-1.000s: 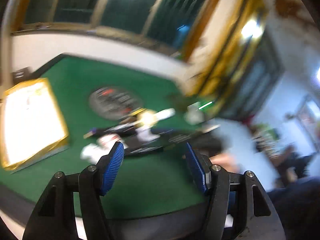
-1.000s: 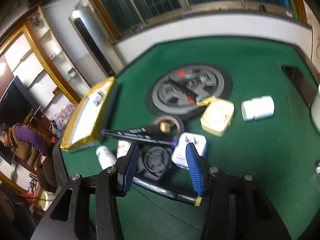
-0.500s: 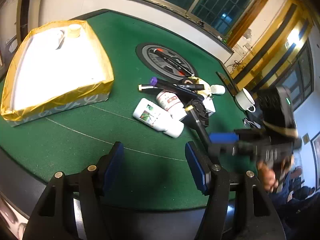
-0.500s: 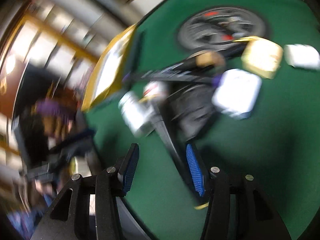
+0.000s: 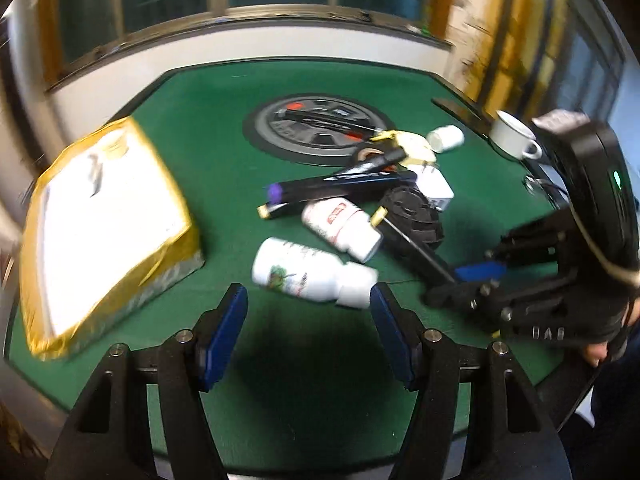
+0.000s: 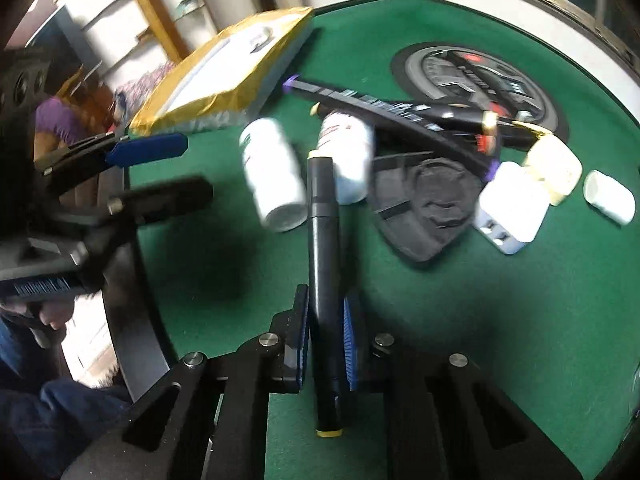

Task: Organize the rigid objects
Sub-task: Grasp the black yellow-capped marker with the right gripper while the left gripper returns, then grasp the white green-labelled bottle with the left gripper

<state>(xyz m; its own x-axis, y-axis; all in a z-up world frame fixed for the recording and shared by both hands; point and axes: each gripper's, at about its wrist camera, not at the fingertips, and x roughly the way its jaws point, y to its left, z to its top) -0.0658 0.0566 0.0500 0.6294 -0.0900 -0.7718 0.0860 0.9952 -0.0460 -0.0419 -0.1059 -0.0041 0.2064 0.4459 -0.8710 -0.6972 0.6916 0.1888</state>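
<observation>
My right gripper (image 6: 326, 320) is shut on a black marker with yellow ends (image 6: 323, 236), which points ahead over the green table. It also shows in the left wrist view, where the right gripper (image 5: 476, 276) pinches the black marker (image 5: 416, 250). My left gripper (image 5: 307, 320) stands open and holds nothing. A white bottle (image 5: 312, 274) lies on its side just beyond its fingertips. Behind it lie a red-labelled bottle (image 5: 340, 222), a purple-capped black pen (image 5: 340, 184), a black pouch (image 5: 412, 216) and a white adapter (image 5: 436, 188). A gold-rimmed box (image 5: 104, 232) sits at the left.
A round grey mat (image 5: 316, 132) with pens on it lies at the back. Near it are a cream case (image 6: 554, 168), a small white bottle (image 6: 608, 196) and a white cup (image 5: 514, 140). A seated person (image 6: 60, 120) is beyond the table's edge.
My right gripper has closed on the black marker and swung left. The left gripper has sunk toward the white bottles and tilted down.
</observation>
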